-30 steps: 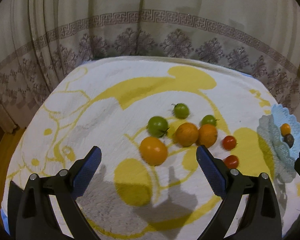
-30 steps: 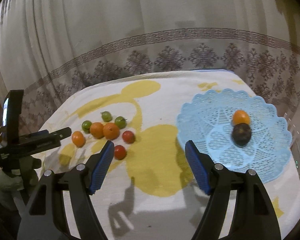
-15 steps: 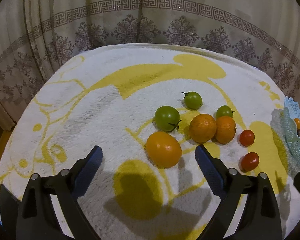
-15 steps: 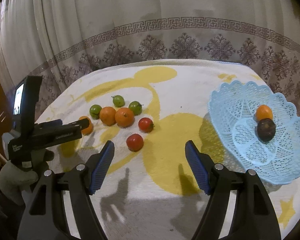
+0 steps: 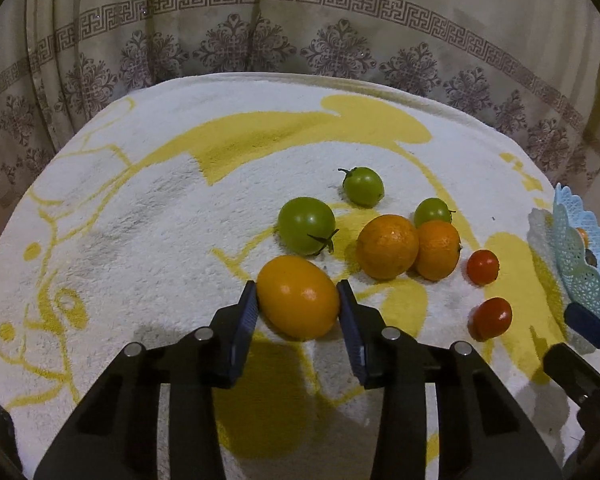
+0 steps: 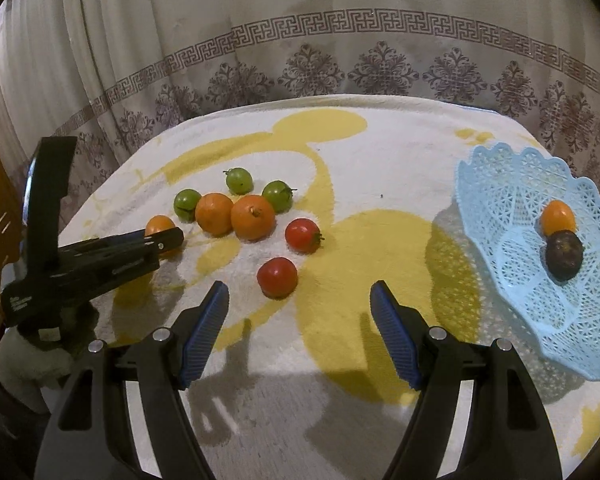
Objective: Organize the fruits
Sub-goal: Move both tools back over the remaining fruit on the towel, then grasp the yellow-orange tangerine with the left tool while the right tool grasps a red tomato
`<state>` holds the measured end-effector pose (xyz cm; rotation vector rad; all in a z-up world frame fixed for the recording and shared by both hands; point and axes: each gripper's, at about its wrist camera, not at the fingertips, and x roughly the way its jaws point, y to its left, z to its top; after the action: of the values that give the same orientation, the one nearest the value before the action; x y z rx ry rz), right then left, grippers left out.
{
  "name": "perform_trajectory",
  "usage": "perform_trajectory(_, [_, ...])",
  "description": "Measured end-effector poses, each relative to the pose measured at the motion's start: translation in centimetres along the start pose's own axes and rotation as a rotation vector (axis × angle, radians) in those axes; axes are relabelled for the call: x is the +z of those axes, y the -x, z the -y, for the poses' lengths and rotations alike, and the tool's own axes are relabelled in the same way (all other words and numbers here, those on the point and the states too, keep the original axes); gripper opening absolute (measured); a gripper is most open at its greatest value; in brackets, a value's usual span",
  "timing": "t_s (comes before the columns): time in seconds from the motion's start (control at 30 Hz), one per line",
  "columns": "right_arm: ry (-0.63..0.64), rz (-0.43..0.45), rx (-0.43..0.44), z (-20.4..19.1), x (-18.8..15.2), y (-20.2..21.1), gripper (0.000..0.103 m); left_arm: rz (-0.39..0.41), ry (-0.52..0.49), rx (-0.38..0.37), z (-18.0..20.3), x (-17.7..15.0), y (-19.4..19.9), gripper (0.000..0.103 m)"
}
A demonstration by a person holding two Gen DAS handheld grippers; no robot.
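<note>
Step in hand: we judge this to be the grasp of the yellow-orange fruit (image 5: 298, 302), the nearest of the loose fruits on the counter (image 5: 140, 220).
Left tool (image 5: 298, 300): its jaws have just been closing, and the blue pads now sit against both sides of that fruit, which rests on the yellow-and-white cloth.
Right tool (image 6: 300, 320): spread wide and empty, with the nearer red tomato (image 6: 278, 277) just ahead of its tips.
Fruits left out: two oranges touching each other, three green tomatoes behind them, two red tomatoes to the basket side.
Blue basket (image 6: 500, 184): at the right of the counter, well apart from the group; it already holds an orange fruit and a dark one.
Next move: we expect a lift clear of the cloth, then a carry to the basket, without squeezing the smooth fruit out of the pads.
</note>
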<state>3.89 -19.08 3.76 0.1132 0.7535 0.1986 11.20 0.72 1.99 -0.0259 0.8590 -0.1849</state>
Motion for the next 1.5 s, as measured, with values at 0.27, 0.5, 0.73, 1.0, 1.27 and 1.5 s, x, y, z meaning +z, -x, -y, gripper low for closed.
perform_trajectory(0.27, [0.027, -0.037, -0.006, -0.7, 0.5, -2.1, 0.062, 0.018, 0.011, 0.008, 0.0, -0.4, 1.0, 0.040])
perform_trajectory(0.5, [0.013, -0.089, 0.013, -0.7, 0.8, -4.8, 0.039, 0.026, 0.019, 0.012, -0.3, -0.5, 1.5, 0.040])
perform_trajectory(0.73, [0.051, -0.091, -0.002, -1.6, 0.7, -5.6, 0.029, 0.037, 0.024, 0.003, -0.5, -0.5, 2.0, 0.040])
perform_trajectory(1.0, [0.056, -0.081, -0.013, -2.0, 0.5, -5.0, 0.028, 0.050, 0.014, -0.001, -0.2, -0.5, 2.5, 0.040])
perform_trajectory(1.27, [0.040, -0.050, -0.001, -2.0, 0.6, -3.3, 0.028, 0.069, -0.008, 0.000, 0.6, -0.7, 3.1, 0.040])
perform_trajectory(1.5, [0.029, -0.033, 0.004, -2.0, 0.5, -2.0, 0.028, 0.089, -0.026, 0.009, 1.1, -0.7, 3.6, 0.040])
